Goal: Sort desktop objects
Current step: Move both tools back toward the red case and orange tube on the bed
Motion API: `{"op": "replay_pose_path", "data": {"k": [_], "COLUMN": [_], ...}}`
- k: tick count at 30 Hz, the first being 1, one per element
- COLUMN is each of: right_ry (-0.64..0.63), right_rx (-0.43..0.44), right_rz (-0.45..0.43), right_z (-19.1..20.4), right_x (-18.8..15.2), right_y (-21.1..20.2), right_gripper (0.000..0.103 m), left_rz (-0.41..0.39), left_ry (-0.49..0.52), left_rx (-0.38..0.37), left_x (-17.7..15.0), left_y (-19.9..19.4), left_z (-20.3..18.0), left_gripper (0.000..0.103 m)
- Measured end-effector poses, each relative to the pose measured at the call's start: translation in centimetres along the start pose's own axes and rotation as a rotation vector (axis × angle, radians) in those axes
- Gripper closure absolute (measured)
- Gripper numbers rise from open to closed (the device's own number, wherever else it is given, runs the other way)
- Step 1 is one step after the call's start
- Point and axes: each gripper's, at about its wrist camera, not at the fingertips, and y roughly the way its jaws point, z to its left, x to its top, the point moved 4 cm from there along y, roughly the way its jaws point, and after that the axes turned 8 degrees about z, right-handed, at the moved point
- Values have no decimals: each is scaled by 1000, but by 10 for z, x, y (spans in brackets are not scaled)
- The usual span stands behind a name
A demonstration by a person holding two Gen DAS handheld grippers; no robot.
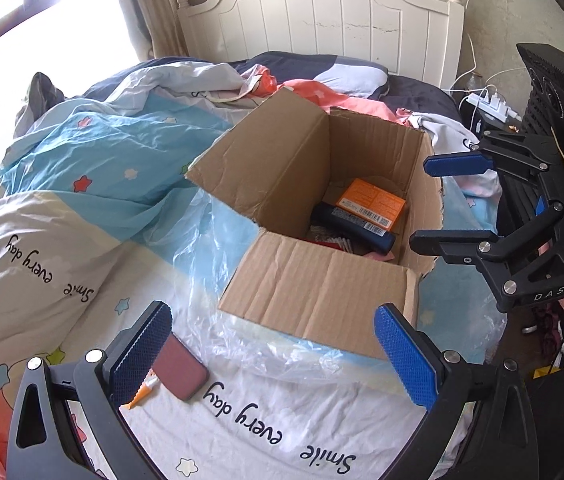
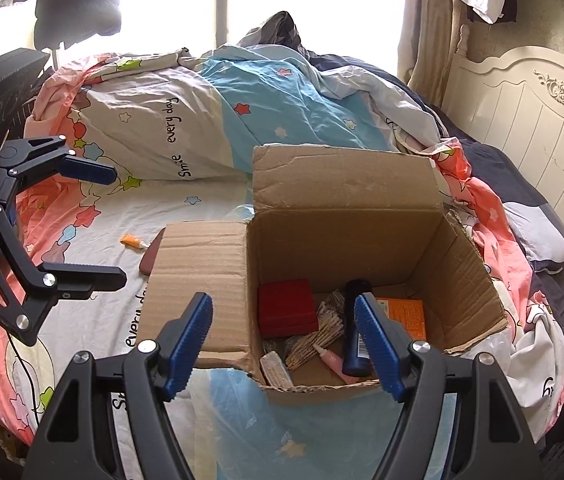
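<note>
Both jaws spread, empty. Your left gripper [image 1: 273, 356] nears maroon case [image 1: 179, 372]; loose plastic sheet [image 1: 217, 280] could snag.

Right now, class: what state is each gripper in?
Left gripper: open, holding nothing.
Right gripper: open, holding nothing.
</note>
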Motion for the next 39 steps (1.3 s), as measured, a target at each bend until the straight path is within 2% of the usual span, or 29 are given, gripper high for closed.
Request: {"op": "replay_pose_path", "data": {"k": [11, 28, 35, 39], "right_ry": [-45, -132, -155, -172], "right_rx": [35, 108, 140, 156], "right_rz": [11, 29, 35, 47], "right_z": [38, 106, 132, 146], "right_x": [9, 28, 34, 36], "right_y": [1, 28, 42, 52], "right_gripper": [33, 33, 33, 33], "left_rz": [33, 111, 118, 116], "left_ry": [-82, -245, -259, -299], "left_rx": [30, 141, 150, 152], "left_x": [-45, -124, -145, -155], "left_y": [-12, -25, -28, -28], "left_z": [34, 110, 124, 137], "left_gripper": [0, 0, 0, 0]}}
